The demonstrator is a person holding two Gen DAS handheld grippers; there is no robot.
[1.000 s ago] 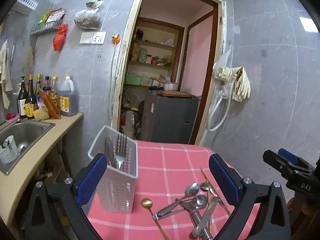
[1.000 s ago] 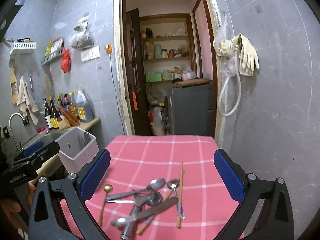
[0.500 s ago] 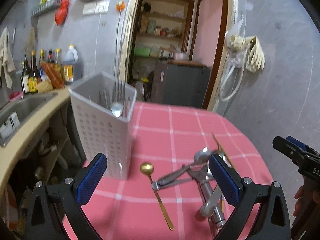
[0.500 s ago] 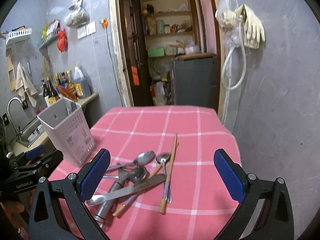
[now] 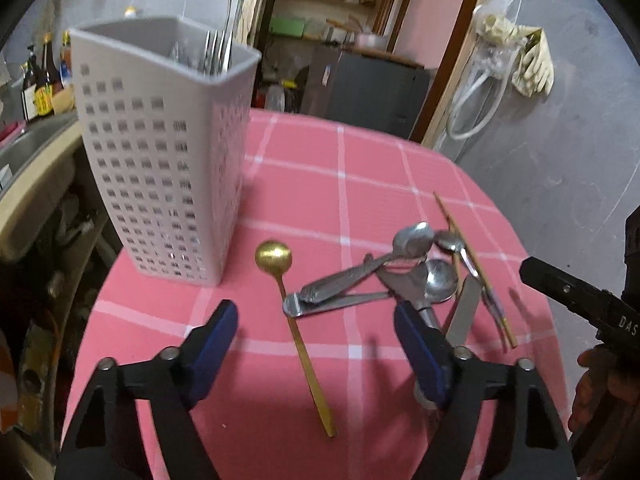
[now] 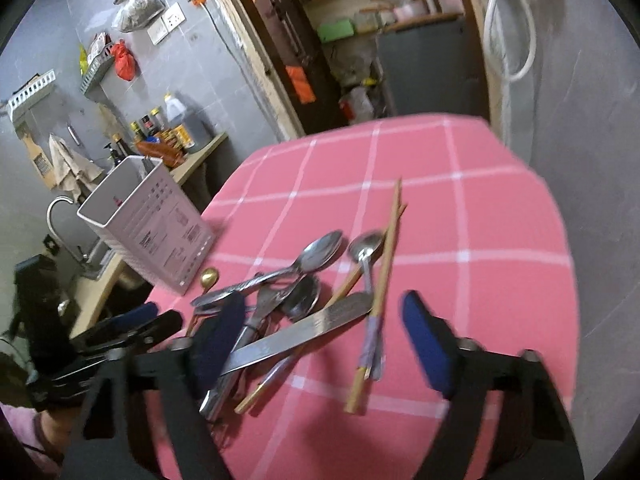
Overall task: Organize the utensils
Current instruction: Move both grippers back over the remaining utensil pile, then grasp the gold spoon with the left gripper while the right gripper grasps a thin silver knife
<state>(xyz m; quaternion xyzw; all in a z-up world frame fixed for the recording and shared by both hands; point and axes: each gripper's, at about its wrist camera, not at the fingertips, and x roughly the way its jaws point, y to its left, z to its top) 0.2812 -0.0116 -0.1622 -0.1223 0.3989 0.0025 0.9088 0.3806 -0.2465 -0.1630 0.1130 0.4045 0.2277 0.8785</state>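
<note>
A white perforated utensil holder (image 5: 168,160) stands at the left of the pink checked table (image 5: 352,168), with forks (image 5: 218,54) in it. A gold spoon (image 5: 292,320) lies beside it. A pile of steel spoons (image 5: 412,236), a knife (image 6: 296,338) and wooden chopsticks (image 6: 380,292) lies to the right. My left gripper (image 5: 316,344) is open, low over the gold spoon's handle. My right gripper (image 6: 320,344) is open, low over the pile, with the knife and chopsticks between its fingers. The holder also shows in the right wrist view (image 6: 148,220).
A counter with a sink (image 5: 24,152) and bottles (image 5: 44,80) runs along the left of the table. A doorway with shelves (image 5: 340,8) is behind the table. The grey wall (image 5: 560,152) is close on the right. The table's edges drop off near both grippers.
Both grippers have dropped and tilted down toward the table. The left one came close over the gold spoon, the right one over the pile. Both stayed open.
</note>
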